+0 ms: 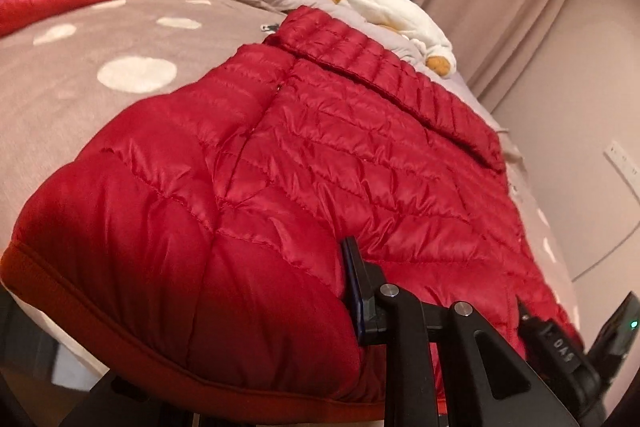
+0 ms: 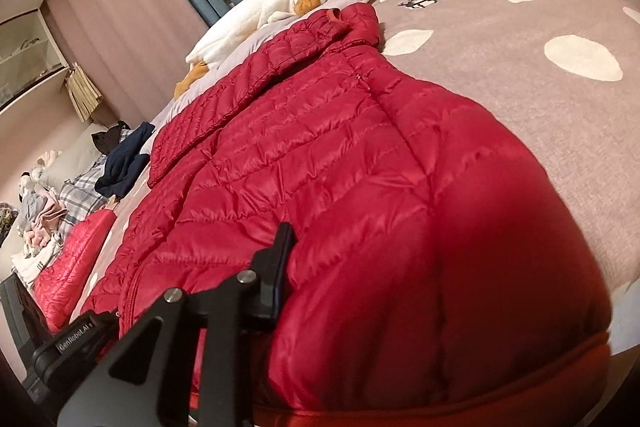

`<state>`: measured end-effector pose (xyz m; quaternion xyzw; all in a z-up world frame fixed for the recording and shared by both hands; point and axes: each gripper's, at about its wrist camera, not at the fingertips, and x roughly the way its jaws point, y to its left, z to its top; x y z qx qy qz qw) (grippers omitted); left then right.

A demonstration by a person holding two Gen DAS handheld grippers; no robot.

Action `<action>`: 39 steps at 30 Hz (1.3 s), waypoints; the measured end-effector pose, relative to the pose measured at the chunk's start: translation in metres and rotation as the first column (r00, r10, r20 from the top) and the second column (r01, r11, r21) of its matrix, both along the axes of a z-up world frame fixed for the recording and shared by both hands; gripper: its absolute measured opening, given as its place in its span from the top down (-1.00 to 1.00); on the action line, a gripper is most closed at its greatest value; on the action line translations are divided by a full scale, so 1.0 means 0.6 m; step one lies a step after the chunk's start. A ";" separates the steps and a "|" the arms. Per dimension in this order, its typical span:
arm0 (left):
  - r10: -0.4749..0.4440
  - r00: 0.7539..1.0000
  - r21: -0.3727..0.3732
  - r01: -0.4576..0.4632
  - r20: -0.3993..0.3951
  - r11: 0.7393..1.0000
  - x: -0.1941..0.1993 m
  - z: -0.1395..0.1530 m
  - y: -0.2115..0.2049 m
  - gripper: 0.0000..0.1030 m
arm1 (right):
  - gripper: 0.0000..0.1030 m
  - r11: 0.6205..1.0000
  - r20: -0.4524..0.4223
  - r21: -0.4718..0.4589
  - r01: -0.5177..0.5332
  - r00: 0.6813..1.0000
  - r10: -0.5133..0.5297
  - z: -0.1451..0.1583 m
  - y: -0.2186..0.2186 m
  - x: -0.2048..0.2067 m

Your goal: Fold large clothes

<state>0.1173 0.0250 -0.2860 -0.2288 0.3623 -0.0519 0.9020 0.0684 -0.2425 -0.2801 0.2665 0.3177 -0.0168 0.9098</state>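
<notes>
1. Bedspread point(image 1: 80, 99), taupe with white dots, is covering the bed.
2. Red puffer jacket point(image 1: 320, 167) is lying spread across it, collar point(image 1: 384, 75) toward the plush duck point(image 1: 396, 15).
3. Left gripper point(image 1: 436, 291) is pressing against the jacket's padding (jaws wide apart).
4. Right gripper point(image 2: 200, 291) is doing likewise, jaws parted.

The left gripper point(image 1: 436, 291) was matte black, with angular struts fastened by two round silver screws; a dark blue pad lined one of its fingers point(image 1: 354, 283), and a green light glowed beside white lettering. The right gripper point(image 2: 200, 267) matched it, labelled "GenRobot.AI".
</notes>
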 end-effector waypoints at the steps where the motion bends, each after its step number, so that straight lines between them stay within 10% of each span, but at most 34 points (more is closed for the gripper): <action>1: 0.005 1.000 0.003 -0.005 -0.001 1.000 0.007 0.000 -0.001 0.53 | 0.56 1.000 0.001 0.003 0.000 1.000 0.000 0.000 -0.001 0.000; 11: 0.056 0.998 0.097 -0.054 -0.018 0.994 0.008 0.020 -0.019 0.53 | 0.61 0.999 0.009 0.050 0.002 1.000 -0.002 0.011 -0.008 -0.006; 22: 0.089 0.979 0.239 -0.132 0.183 0.962 -0.048 0.113 -0.023 0.62 | 0.76 0.998 0.165 -0.050 -0.042 0.985 0.050 0.090 -0.011 -0.052; 29: 0.109 0.907 0.214 -0.210 0.406 0.954 -0.121 0.225 -0.031 0.62 | 0.75 0.996 0.334 -0.081 -0.034 0.941 0.060 0.195 -0.019 -0.101; 39: 0.093 0.847 0.181 -0.217 0.524 0.959 -0.146 0.327 -0.030 0.62 | 0.70 0.995 0.417 -0.084 -0.062 0.904 0.092 0.321 -0.026 -0.149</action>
